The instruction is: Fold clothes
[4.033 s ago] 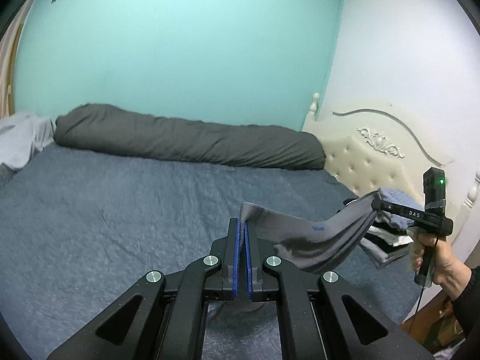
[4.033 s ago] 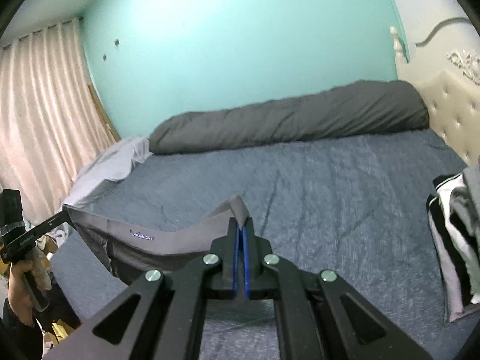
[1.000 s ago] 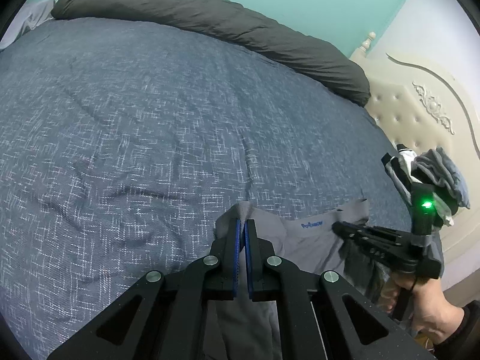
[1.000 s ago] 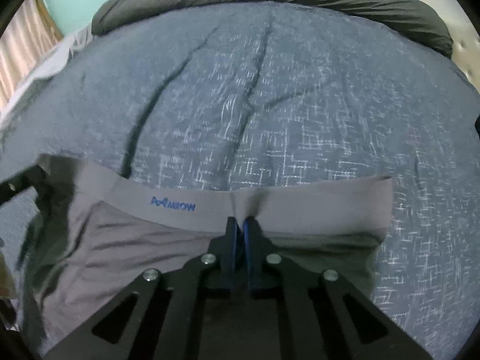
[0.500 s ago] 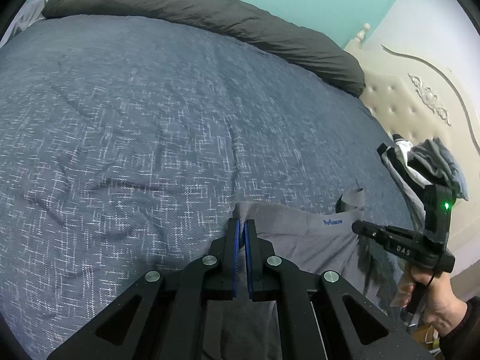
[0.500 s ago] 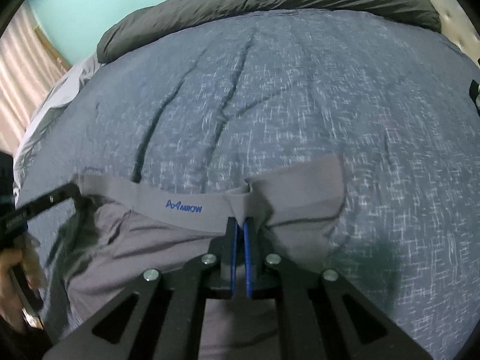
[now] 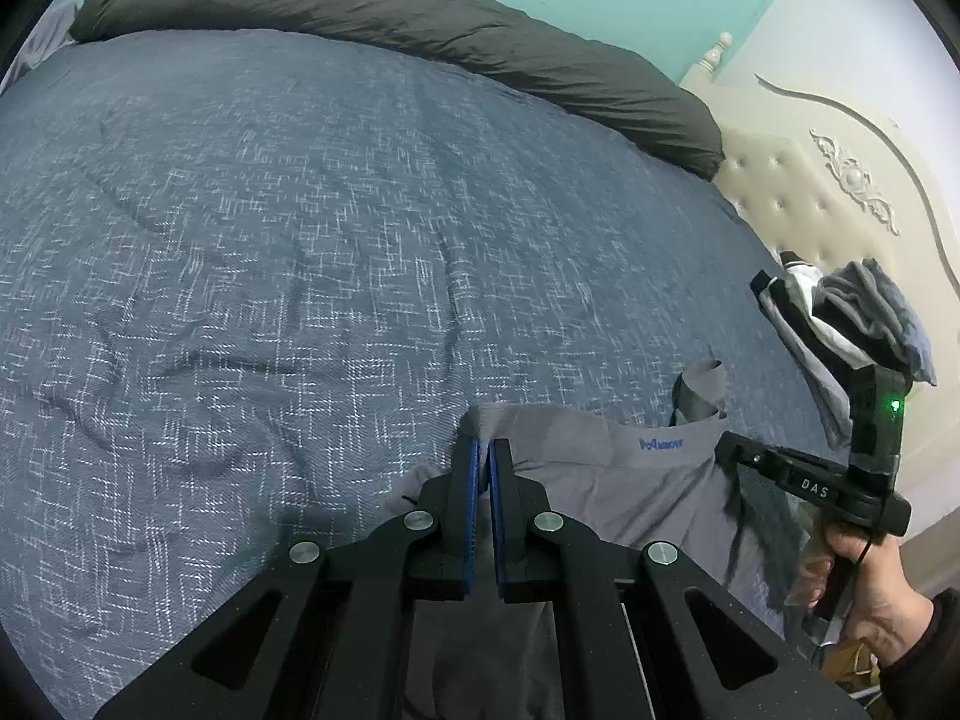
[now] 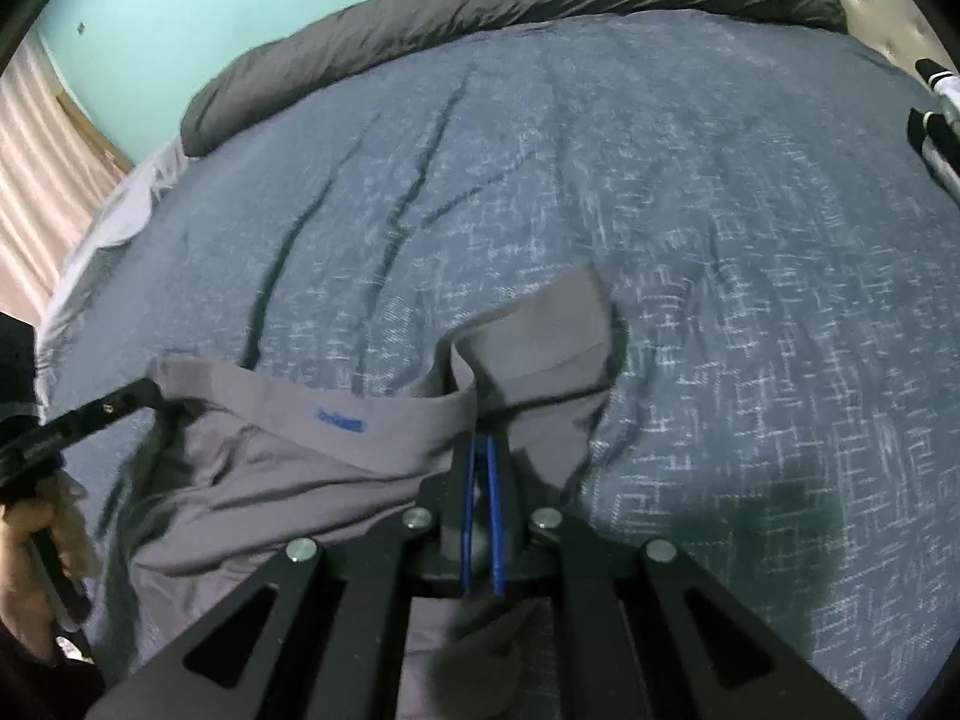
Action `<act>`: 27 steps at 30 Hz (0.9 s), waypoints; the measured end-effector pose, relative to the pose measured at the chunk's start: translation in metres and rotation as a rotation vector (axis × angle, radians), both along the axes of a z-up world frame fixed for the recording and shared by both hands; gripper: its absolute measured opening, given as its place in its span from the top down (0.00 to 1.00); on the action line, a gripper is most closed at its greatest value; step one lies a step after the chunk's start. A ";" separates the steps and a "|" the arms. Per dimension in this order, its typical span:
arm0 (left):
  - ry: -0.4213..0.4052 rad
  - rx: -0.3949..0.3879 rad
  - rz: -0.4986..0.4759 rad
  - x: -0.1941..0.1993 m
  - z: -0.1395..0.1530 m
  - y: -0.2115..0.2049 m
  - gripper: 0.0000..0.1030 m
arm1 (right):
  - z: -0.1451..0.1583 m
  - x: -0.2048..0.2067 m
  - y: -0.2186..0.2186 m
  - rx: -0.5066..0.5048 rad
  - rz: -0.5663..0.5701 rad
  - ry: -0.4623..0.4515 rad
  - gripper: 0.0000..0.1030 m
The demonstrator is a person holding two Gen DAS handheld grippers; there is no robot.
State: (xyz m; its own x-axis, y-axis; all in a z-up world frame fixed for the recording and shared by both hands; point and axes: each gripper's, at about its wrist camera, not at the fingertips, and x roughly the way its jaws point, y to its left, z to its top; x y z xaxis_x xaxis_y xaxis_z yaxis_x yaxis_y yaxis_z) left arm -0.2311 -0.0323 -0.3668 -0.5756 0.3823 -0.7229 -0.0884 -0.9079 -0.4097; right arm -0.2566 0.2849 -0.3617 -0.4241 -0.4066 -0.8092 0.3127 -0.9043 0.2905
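Note:
Grey underwear [image 7: 606,480] with a blue logo on its waistband lies at the near edge of the blue bed [image 7: 300,240]. My left gripper [image 7: 483,450] is shut on the waistband's left end. In the right wrist view the same grey underwear [image 8: 288,468] spreads to the left, and my right gripper [image 8: 482,447] is shut on the waistband further right. Beyond that grip the right end of the band stands folded up and over. The right gripper [image 7: 729,447] also shows in the left wrist view, held by a hand [image 7: 870,594].
A stack of folded clothes [image 7: 840,330] sits at the right of the bed by the cream headboard [image 7: 810,192]. A long dark grey pillow [image 7: 390,18] runs along the far side. A curtain [image 8: 42,192] hangs at the left.
My right gripper has moved left toward the left gripper with the waistband, so the band's right end has folded up and over. The left gripper has stayed nearly still.

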 end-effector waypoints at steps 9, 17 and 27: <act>-0.005 0.002 -0.004 -0.001 0.000 -0.001 0.97 | 0.003 -0.013 -0.013 -0.044 -0.014 -0.004 0.95; -0.007 0.005 0.001 0.001 0.000 -0.002 0.97 | 0.010 -0.017 -0.027 -0.086 0.007 0.023 0.69; -0.008 0.009 0.009 0.000 0.002 -0.005 0.97 | 0.006 -0.017 -0.033 -0.030 -0.004 0.033 0.87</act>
